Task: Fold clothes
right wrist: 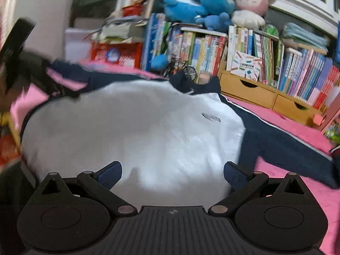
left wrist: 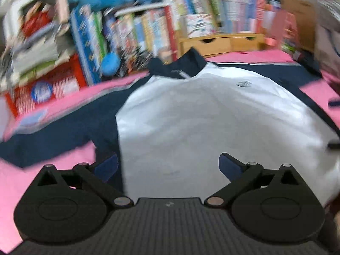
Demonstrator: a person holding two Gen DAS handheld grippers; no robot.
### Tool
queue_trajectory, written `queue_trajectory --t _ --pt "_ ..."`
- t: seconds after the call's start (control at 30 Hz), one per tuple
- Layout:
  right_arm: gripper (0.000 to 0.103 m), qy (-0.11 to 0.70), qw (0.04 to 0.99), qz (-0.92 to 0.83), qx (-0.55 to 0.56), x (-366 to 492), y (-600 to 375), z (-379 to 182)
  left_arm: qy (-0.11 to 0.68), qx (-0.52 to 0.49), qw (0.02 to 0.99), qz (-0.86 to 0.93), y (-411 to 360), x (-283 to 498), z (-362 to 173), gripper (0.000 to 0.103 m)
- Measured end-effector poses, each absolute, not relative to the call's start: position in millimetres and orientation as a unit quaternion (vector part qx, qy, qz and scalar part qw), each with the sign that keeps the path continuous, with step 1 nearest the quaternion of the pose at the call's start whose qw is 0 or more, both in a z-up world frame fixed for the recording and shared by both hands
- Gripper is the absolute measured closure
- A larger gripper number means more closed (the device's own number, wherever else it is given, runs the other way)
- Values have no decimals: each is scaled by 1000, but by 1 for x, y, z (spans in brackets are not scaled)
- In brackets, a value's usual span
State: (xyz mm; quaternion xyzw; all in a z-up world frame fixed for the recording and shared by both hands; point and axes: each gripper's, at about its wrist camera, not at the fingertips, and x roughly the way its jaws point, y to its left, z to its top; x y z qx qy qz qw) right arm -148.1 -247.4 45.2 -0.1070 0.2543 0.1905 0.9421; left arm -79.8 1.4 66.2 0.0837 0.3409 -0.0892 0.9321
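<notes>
Left wrist: both tongs, left tongs (left wrist: pixel 167 165) and right tongs (right wrist: pixel 172 175), wide apart, empty above shirt (left wrist: pixel 201 116).

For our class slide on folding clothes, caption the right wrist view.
Open right gripper above a white and navy shirt spread on the pink cover.

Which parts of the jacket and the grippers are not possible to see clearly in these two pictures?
- Jacket hem: both views, hidden behind each gripper's body.
- Chest logo: too small and blurred to read.
- Right sleeve cuff: right wrist view, cut off by the picture's edge.
- Left gripper in the right wrist view: motion-blurred.
</notes>
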Motion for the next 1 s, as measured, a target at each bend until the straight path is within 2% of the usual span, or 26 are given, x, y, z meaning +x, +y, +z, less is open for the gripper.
queue_trajectory --t 0.1,0.2,0.3,0.57,1.0 --pt "0 274 945 169 -54 -134 -227 38 391 47 917 -61 -11 -73 50 0" --pt "0 300 941 158 -2 -125 -219 21 400 49 914 -55 -19 -77 39 0" --pt "0 282 951 129 -14 -125 -215 10 392 67 916 -47 -22 -80 34 0" --pt "0 258 959 117 -16 -137 -215 1 392 32 917 -62 -12 -77 25 0" --pt "0 257 960 112 -16 -135 -212 3 397 28 915 -65 -11 -75 25 0"
